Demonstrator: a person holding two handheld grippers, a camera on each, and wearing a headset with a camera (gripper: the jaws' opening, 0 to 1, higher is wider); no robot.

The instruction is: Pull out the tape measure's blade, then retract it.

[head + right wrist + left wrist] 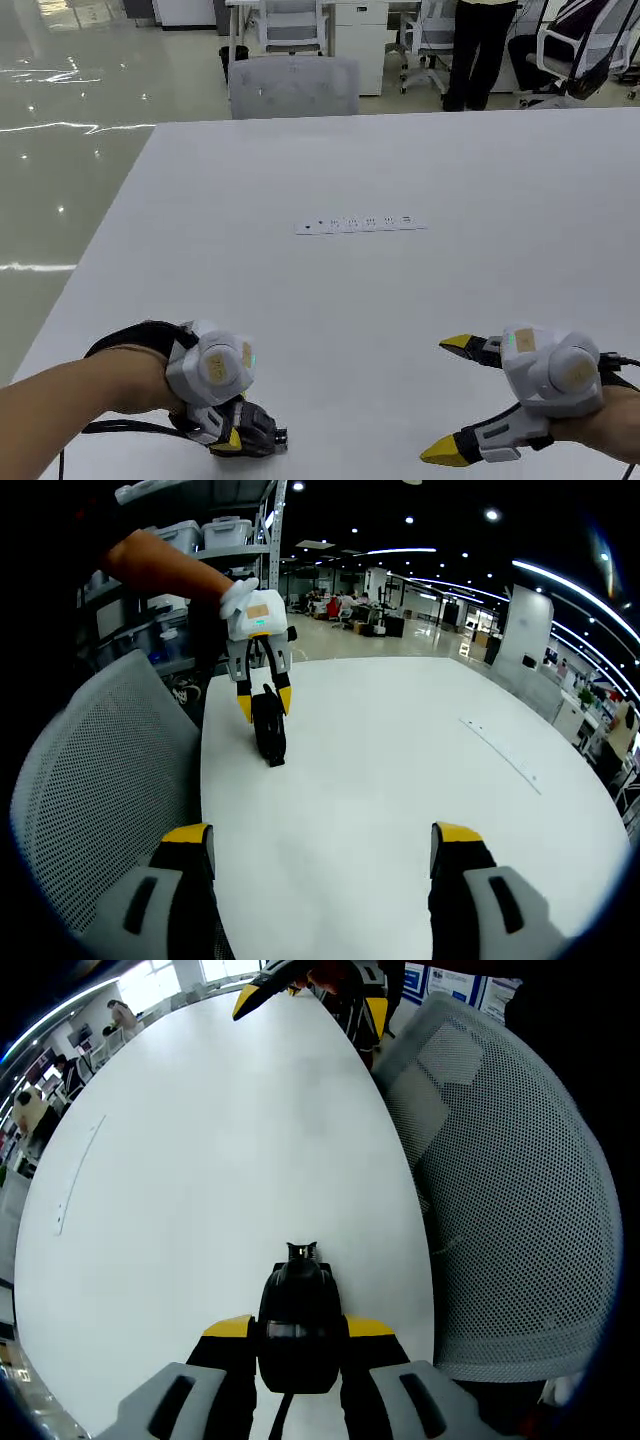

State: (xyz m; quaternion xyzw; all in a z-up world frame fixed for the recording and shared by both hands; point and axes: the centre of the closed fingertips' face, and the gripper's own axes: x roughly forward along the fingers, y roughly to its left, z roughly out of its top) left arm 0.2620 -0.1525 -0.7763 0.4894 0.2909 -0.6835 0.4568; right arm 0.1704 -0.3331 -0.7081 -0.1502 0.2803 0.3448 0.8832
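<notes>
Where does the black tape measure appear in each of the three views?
Head view: tape measure bottom left, clamped in the left hand-held gripper.
Left gripper view: tape measure bottom centre, between the jaws.
Right gripper view: tape measure upper left, below the left hand-held gripper.
Shared landmark: the flat white strip on the table, in all three.

The black, rounded plastic tape measure (297, 1310) stands on edge on the white tabletop (400, 320), at about 7 o'clock in the head view, close to the table's near edge. The left gripper (298, 1328) pinches its case between yellow-tipped jaws. The blade is wound in. Its small metal end hook (301, 1251) sits at the case mouth, pointing to 12 o'clock in the left gripper view.
</notes>
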